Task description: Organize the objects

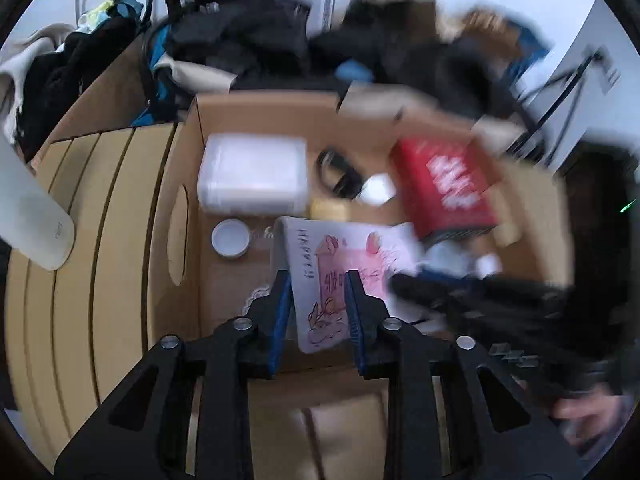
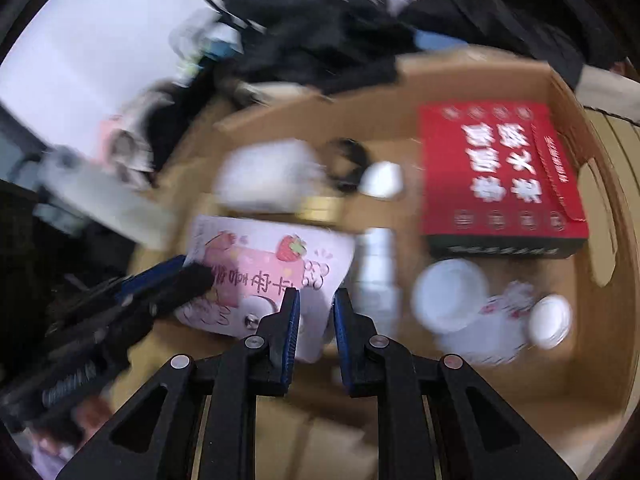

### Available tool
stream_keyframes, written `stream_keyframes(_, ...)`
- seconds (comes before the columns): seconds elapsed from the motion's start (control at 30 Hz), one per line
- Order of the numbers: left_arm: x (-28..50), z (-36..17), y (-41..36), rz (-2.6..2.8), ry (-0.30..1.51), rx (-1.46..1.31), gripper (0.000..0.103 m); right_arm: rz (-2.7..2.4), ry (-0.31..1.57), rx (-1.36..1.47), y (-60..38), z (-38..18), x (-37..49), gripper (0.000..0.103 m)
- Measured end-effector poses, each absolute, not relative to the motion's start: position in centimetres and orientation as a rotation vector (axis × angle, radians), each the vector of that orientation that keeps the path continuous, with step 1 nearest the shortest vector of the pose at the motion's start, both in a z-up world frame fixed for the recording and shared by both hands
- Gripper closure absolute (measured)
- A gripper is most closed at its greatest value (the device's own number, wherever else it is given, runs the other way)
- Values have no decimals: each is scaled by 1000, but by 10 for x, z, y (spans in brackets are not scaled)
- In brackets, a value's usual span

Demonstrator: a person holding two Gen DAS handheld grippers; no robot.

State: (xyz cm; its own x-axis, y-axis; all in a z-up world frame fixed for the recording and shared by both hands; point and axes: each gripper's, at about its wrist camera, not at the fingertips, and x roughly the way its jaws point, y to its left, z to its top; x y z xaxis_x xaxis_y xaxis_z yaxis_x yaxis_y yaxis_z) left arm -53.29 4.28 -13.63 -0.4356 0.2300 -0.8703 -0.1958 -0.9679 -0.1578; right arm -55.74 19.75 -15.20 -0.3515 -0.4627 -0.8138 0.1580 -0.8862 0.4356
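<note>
Scene: a cluttered cardboard box (image 1: 256, 116) is being sorted with two hand-held grippers.
Task's thing: a pink-and-white strawberry pack (image 1: 340, 276) is being held over the middle of the box, between a white plastic container (image 1: 254, 178) and a red carton (image 2: 500, 176).
Left gripper (image 1: 316, 304): its fingers are being closed on the pack's near edge, the blue pads touching both faces.
Right gripper (image 2: 316, 312): its fingers are being kept narrow around the pack's lower corner; whether the pads are actually pressing is blurred and cannot be told.
Handling: the pack is being judged light, soft and crushable, with a slick printed skin; a flat edge is being judged the safest place to pinch, gently.
Writing: large white Chinese characters are being shown on the red carton, and cartoon strawberries with dark Chinese characters on the pack; neither is being read with confidence through the motion blur.
Also in the box: a white round lid (image 1: 230, 238), a black ring-shaped item (image 1: 336, 172).
</note>
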Motion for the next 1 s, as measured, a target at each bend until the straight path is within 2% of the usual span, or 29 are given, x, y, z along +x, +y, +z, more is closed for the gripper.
stream_keyframes(0.07, -534, -144, 48, 2453, 5, -1516, 79, -2265, -397, 1564, 201, -157, -564, 83)
stream_keyframes(0.1, -531, -142, 45, 2433, -29, -1520, 78, -2284, -363, 1570, 200, -155, -563, 83)
stream_keyframes(0.17, -522, -132, 35, 2417, -96, -1492, 74, -2300, -293, 1542, 198, -146, -557, 83)
stream_keyframes(0.23, -512, -113, 27, 2467, -86, -1454, 68, -2323, -248, 1511, 200, -132, -549, 83)
stream_keyframes(0.3, -502, -90, 18, 2516, -74, -1411, 43, -2359, -215, 1469, 203, -115, -542, 83)
stream_keyframes(0.37, -487, -61, 9, 2589, -19, -1370, 28, -2395, -154, 1416, 207, -88, -529, 83)
stream_keyframes(0.4, -481, -50, 6, 2620, 16, -1356, 27, -2409, -121, 1400, 208, -76, -523, 81)
stream_keyframes(0.43, -472, -35, 4, 2644, 52, -1345, 25, -2429, -75, 1379, 208, -59, -513, 74)
stream_keyframes(0.47, -466, -29, 3, 2651, 66, -1345, 19, -2446, -48, 1362, 209, -47, -506, 70)
stream_keyframes(0.5, -454, -14, 1, 2670, 89, -1348, 15, -2465, -25, 1339, 211, -35, -498, 57)
stream_keyframes(0.53, -448, -5, -1, 2683, 103, -1342, 15, -2488, 4, 1315, 215, -18, -486, 36)
stream_keyframes(0.6, -428, 14, -2, 2705, 139, -1307, 13, -2529, 51, 1283, 220, 5, -468, 19)
stream_keyframes(0.67, -405, 33, -6, 2723, 156, -1281, 8, -2578, 84, 1250, 229, 29, -443, 19)
stream_keyframes(0.87, -313, 67, -25, 2780, 133, -1197, 0, -2670, 149, 1188, 256, 74, -349, 19)
stream_keyframes(1.0, -231, 76, -35, 2873, 127, -1080, 0, -2674, 174, 1147, 266, 81, -268, 19)
